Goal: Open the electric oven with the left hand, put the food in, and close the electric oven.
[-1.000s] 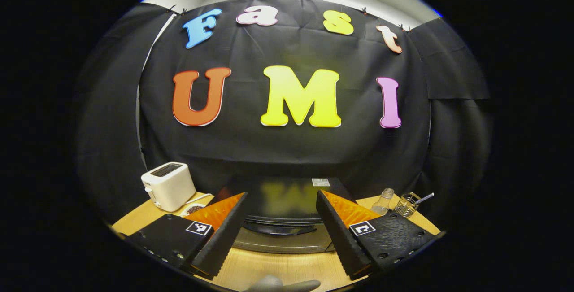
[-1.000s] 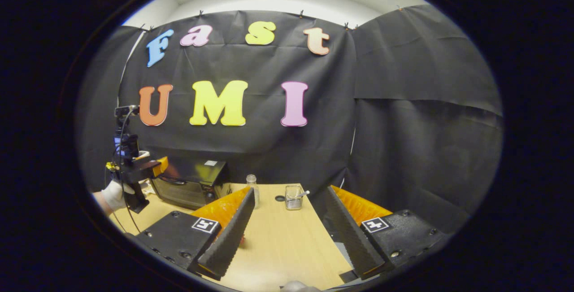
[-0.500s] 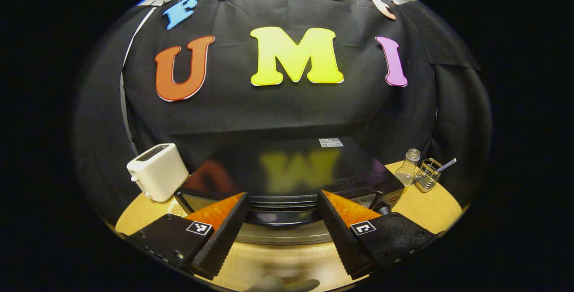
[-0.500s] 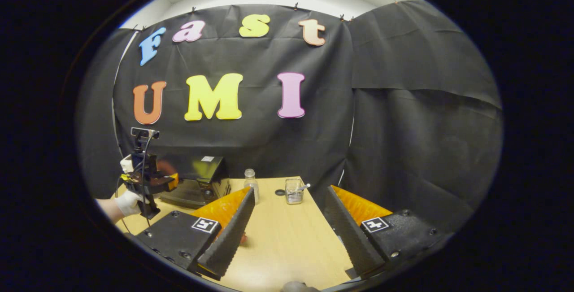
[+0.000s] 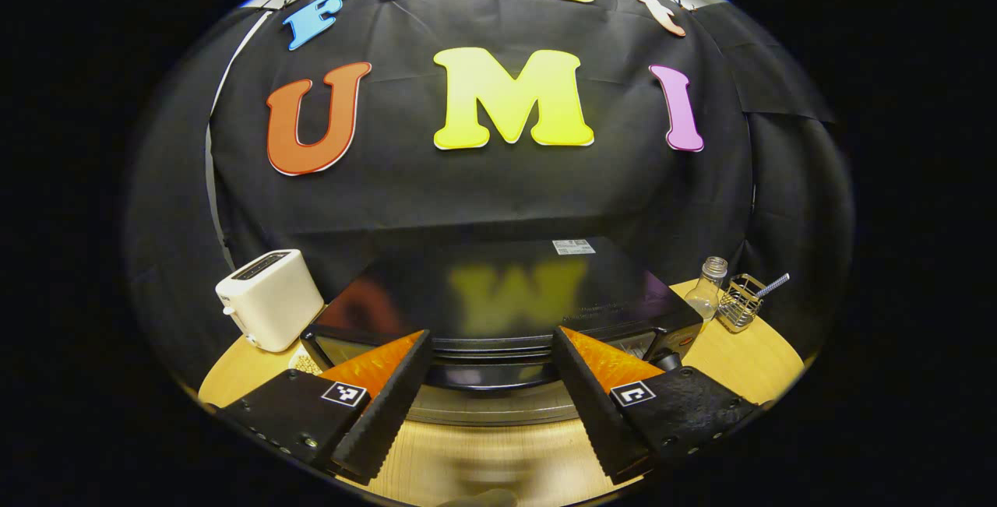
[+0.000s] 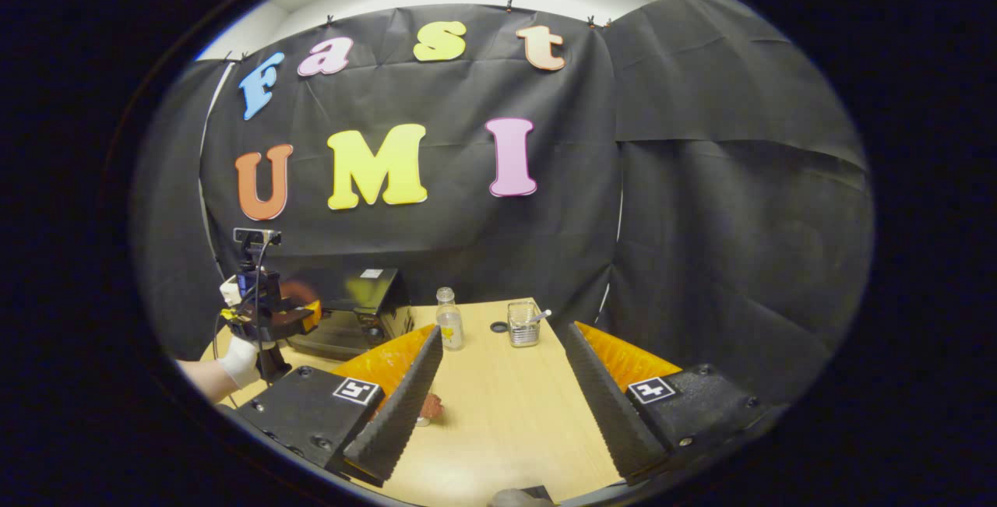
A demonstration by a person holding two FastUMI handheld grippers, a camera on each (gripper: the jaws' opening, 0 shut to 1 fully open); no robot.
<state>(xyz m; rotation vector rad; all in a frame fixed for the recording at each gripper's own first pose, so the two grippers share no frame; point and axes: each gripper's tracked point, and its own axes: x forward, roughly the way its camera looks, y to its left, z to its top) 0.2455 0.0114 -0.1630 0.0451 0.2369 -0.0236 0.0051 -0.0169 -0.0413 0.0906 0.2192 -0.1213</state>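
The black electric oven [image 5: 498, 289] sits straight ahead in the left gripper view, with its glossy top facing me. Its dark door handle [image 5: 484, 376] runs across the gap between the fingers. My left gripper [image 5: 489, 333] is open at the oven's upper front edge, with nothing pinched. In the right gripper view, a white-gloved hand [image 6: 237, 359] holds the left gripper [image 6: 273, 318] in front of the oven [image 6: 360, 306]. My right gripper [image 6: 503, 329] hangs open over the wooden table [image 6: 506, 429]. A small reddish-brown piece of food [image 6: 430, 409] lies beside its left finger.
A white toaster [image 5: 269, 308] stands left of the oven, with a small plate [image 5: 305, 363] in front of it. To the oven's right are a small glass bottle [image 6: 447, 326], a glass holder with a straw [image 6: 523, 324] and a black cap [image 6: 498, 327].
The left gripper dropped and closed in on the oven's front, then almost held still. The right gripper's view shifted slightly, bringing the food piece into sight by its left finger.
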